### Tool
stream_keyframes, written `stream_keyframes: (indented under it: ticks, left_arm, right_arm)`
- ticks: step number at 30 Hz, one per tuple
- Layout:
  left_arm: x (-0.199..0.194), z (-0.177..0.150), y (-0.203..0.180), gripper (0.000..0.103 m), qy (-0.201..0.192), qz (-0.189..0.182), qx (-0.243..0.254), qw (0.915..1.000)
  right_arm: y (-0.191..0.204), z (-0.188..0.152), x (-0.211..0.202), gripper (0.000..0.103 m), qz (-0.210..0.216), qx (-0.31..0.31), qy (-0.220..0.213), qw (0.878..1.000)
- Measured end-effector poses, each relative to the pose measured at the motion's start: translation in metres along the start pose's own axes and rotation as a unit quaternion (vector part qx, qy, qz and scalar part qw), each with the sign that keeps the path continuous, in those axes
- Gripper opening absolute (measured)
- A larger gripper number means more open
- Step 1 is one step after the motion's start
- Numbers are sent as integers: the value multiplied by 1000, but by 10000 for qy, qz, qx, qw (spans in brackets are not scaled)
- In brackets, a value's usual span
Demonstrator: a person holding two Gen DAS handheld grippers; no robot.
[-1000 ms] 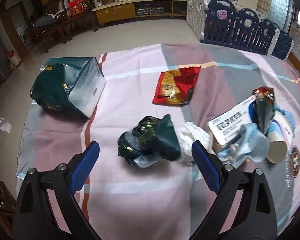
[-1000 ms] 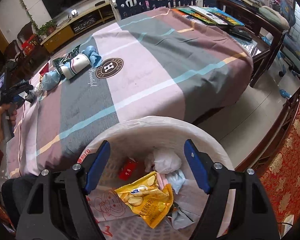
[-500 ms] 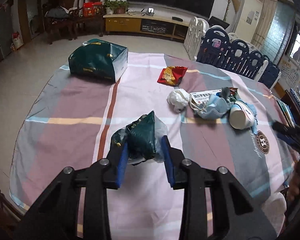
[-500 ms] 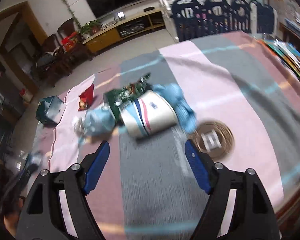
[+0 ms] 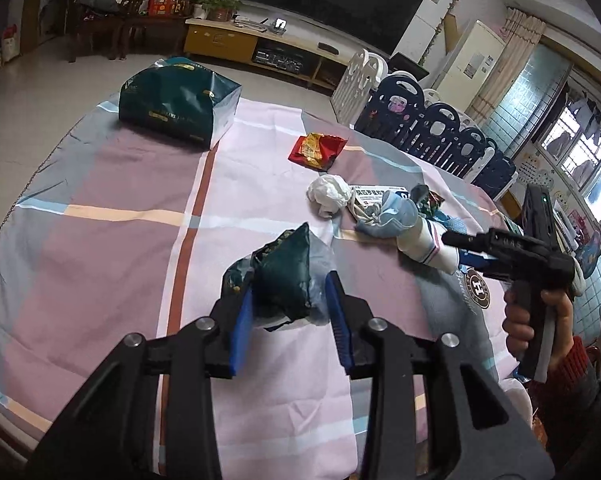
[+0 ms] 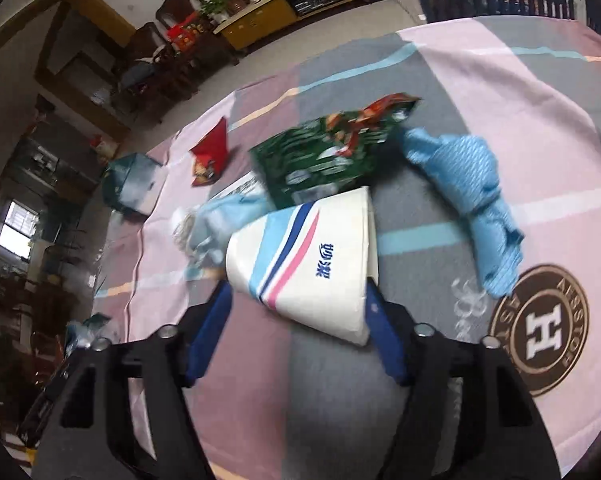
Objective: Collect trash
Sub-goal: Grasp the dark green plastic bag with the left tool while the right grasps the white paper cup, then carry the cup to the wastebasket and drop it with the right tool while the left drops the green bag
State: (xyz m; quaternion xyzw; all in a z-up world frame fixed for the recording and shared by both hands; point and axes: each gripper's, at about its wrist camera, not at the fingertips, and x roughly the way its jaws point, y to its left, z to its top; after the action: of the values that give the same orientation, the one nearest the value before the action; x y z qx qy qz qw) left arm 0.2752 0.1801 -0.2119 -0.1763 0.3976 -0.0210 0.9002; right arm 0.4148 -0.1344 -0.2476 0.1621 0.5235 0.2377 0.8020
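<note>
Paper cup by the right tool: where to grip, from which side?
The cup lies on its side, rim toward the blue cloth. Probably best to clamp its tapered wall mid-body from above, where the right tool already straddles it; the open rim would likely crush.

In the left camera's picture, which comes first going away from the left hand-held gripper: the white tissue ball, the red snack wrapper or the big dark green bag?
1. White tissue ball, nearest the left hand-held gripper, ahead, slightly right.
2. Red snack wrapper, beyond the tissue.
3. Dark green bag, far left corner.
</note>
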Motion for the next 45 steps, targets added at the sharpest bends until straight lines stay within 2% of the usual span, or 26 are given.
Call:
stream_keyframes:
  ticks: [1, 2, 4, 5, 7, 11, 15, 17, 22, 30, 39, 45]
  left_arm:
    - [0, 0, 2, 36, 1, -10, -30, 10000]
    - [0, 0, 3, 36, 1, -13, -61, 10000]
    - [-1, -1, 5, 36, -5, -19, -102, 9999]
    - [-1, 0, 7, 36, -26, 0, -118, 9999]
    - [-5, -1, 7, 36, -105, 143, -98, 9998]
    - [-17, -2, -5, 34, -366, 1153, 324, 9921]
    - [-35, -2, -18, 33, -528, 1317, 487, 9887]
    - [-48, -5, -28, 33, -659, 1404, 626, 9859]
    - [-74, -14, -53, 33, -795, 1280, 821, 9852]
    - [-111, -22, -75, 33, -1008, 1142, 959, 9837]
    - [-130, -33, -75, 33, -979, 1230, 952, 9830]
    - [-137, -34, -53, 33, -966, 1183, 737, 9855]
  right_arm:
    - [7, -10, -2, 38, 72, -114, 29, 9999]
    - [12, -18, -4, 22, 128, -187, 40, 9997]
    - [18, -32, -10, 4, 241, -223, -5, 9995]
    - [21, -39, -15, 3, 304, -207, -102, 9993]
    - [26, -50, -26, 3, 154, -242, -289, 9992]
    - [45, -75, -52, 3, -678, -471, -646, 9945]
    - [60, -104, -77, 3, -1331, -613, -889, 9852]
    - [63, -121, -90, 3, -1518, -641, -999, 9812]
    - [66, -149, -121, 3, -1705, -487, -1191, 9769]
    - [76, -174, -160, 3, -1778, -396, -1463, 9723]
    - [92, -188, -172, 3, -1668, -461, -1574, 9723]
    - [108, -190, -162, 3, -1734, -524, -1432, 9730]
